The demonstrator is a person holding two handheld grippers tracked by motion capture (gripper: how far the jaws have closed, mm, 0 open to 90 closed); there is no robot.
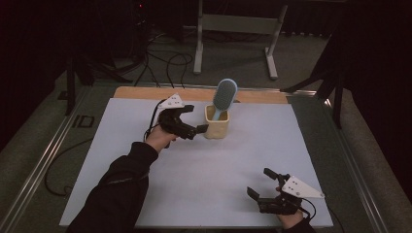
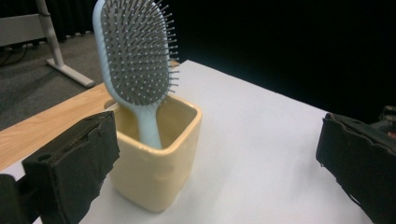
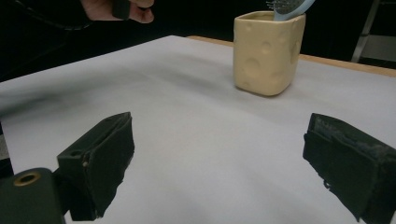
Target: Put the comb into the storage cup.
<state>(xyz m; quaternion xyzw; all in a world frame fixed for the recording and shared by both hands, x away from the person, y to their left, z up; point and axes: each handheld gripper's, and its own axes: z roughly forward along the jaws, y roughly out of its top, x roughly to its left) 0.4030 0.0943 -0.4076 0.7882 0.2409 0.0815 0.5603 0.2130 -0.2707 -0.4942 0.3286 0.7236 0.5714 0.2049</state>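
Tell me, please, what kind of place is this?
Probably a lab or studio set up for recording, not a home. A table under a white sheet stands on grey carpet, dark curtains hang around it, cables trail on the floor, and a metal frame stands behind.

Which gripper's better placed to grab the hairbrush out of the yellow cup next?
Left. The left gripper hangs open right beside the square yellow ceramic cup holding the light blue paddle hairbrush. The right gripper sits open near the table's front edge, far away.
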